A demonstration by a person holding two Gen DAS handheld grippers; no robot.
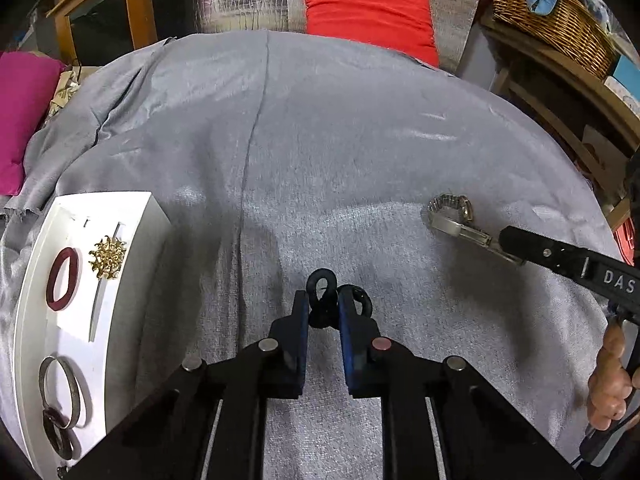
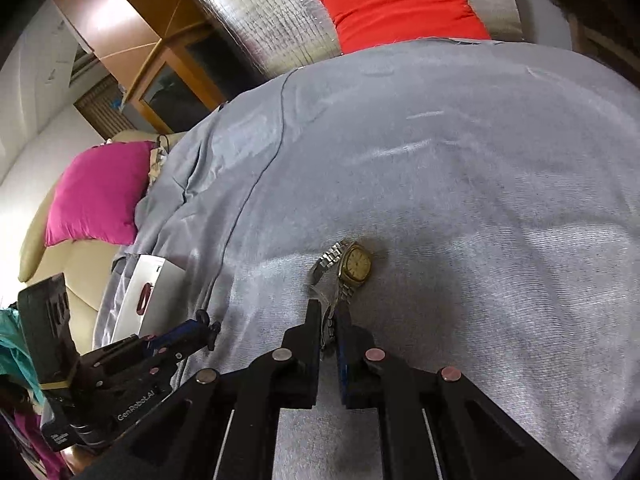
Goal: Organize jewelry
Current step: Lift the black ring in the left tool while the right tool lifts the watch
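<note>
Two pieces are in hand. From the left wrist, the left gripper (image 1: pixel 324 306) pinches a black looped ornament (image 1: pixel 334 298), fingers nearly closed; carry it level to the white tray (image 1: pixel 132 216) at the left. From the right wrist, the right gripper (image 2: pixel 329 316) clamps the watch (image 2: pixel 352 266) by its steel bracelet, gold-toned dial resting on the grey cloth (image 2: pixel 440 160); lift gently.

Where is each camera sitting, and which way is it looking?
Left wrist view: sits on the left tongs, looking forward over the grey cloth; they pinch a black looped piece, with the white tray at left and the person's hand at right.
Right wrist view: sits on the right tongs, looking forward at the watch whose band they grip; the left tongs show at lower left.
Shared: cloth, watch, tray, red cushion, pink cushion.
</note>
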